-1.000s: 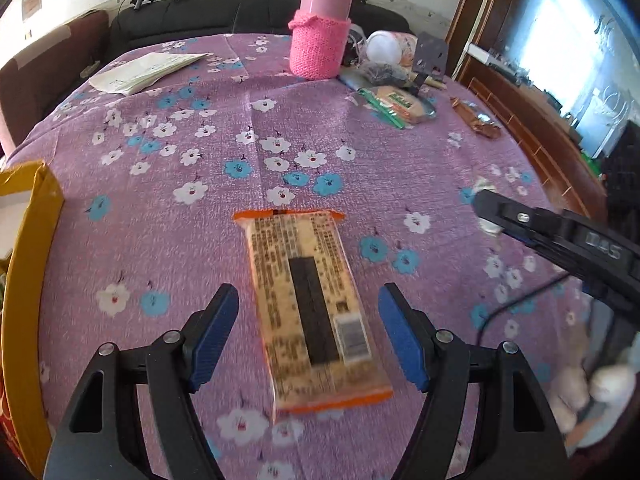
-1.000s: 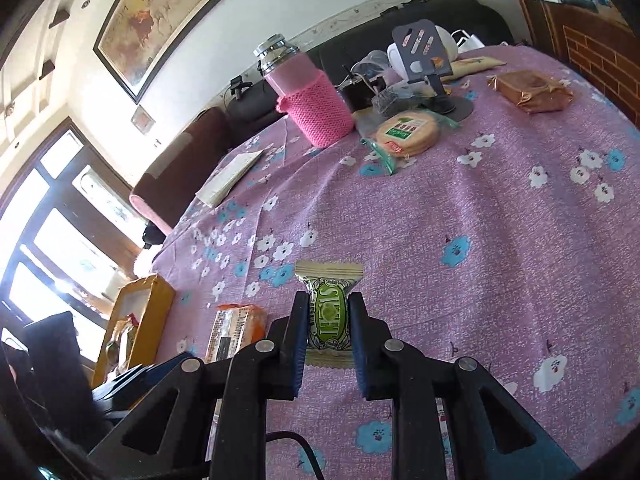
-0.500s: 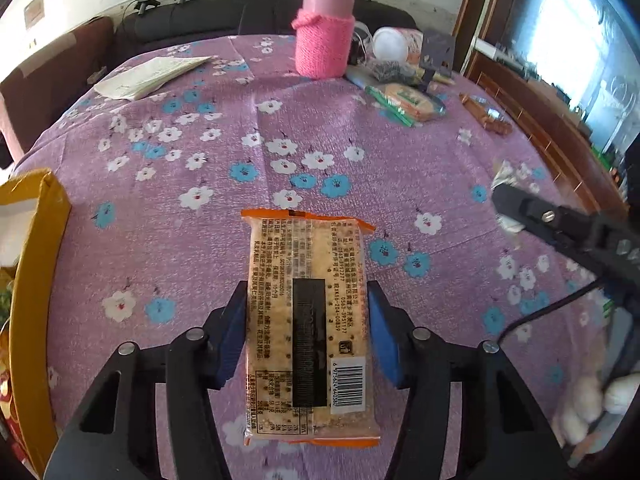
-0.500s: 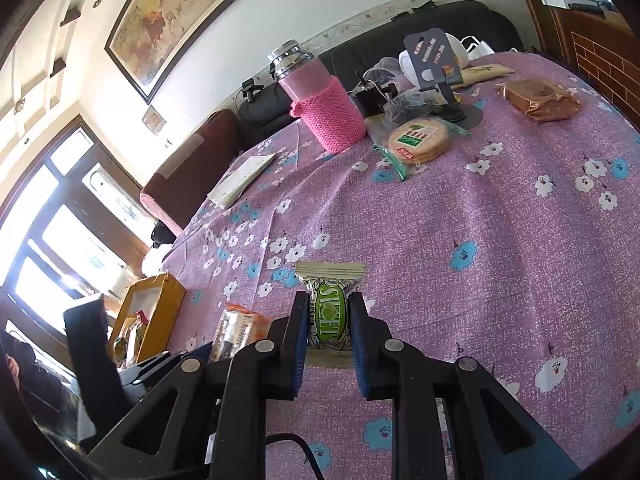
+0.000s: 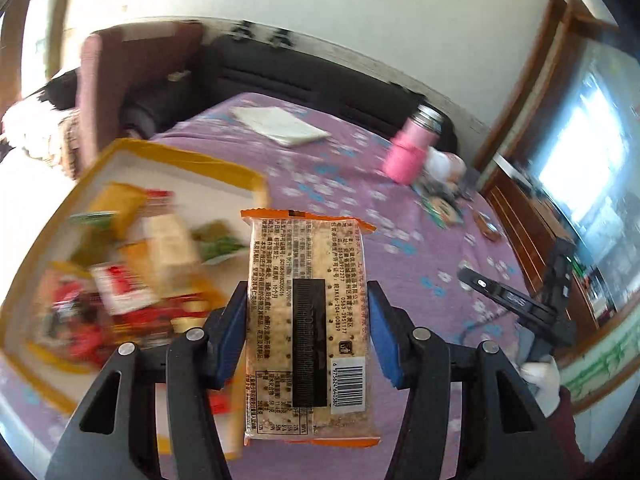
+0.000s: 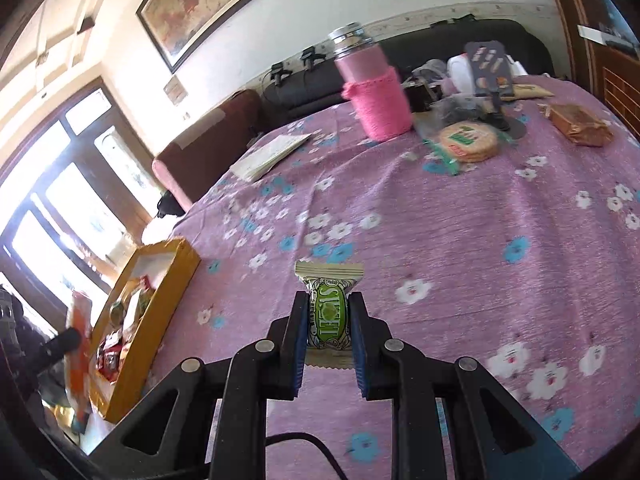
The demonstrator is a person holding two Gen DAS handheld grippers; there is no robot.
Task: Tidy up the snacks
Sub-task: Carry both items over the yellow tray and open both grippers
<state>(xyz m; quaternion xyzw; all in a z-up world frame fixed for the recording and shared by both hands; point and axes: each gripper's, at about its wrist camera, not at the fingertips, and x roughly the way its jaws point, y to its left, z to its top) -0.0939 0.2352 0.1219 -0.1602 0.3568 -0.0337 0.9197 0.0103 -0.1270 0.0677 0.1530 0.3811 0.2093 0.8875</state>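
My left gripper [image 5: 306,332] is shut on a long cracker packet [image 5: 308,320] with orange ends, barcode side up, held in the air. Just left of it lies the yellow box [image 5: 256,178], blurred, with several snack packs inside. In the right wrist view my right gripper [image 6: 329,326] is shut on a small green-and-cream candy pack [image 6: 328,312], held above the purple flowered tablecloth [image 6: 460,232]. That view shows the yellow box [image 6: 168,292] at the far left, with the cracker packet [image 6: 78,344] and left gripper beside it. The right gripper [image 5: 512,300] shows at the right of the left wrist view.
A pink sleeved flask [image 6: 374,88] stands at the back. Near it lie a round wafer pack [image 6: 468,140], a brown wrapped packet [image 6: 580,124], a phone stand [image 6: 492,72] and folded papers [image 6: 272,156]. A dark sofa runs behind the table.
My left gripper closed on the cracker packet, lifted it off the cloth and swung left to beside the yellow box. The right gripper drifted a little, still holding the candy pack.
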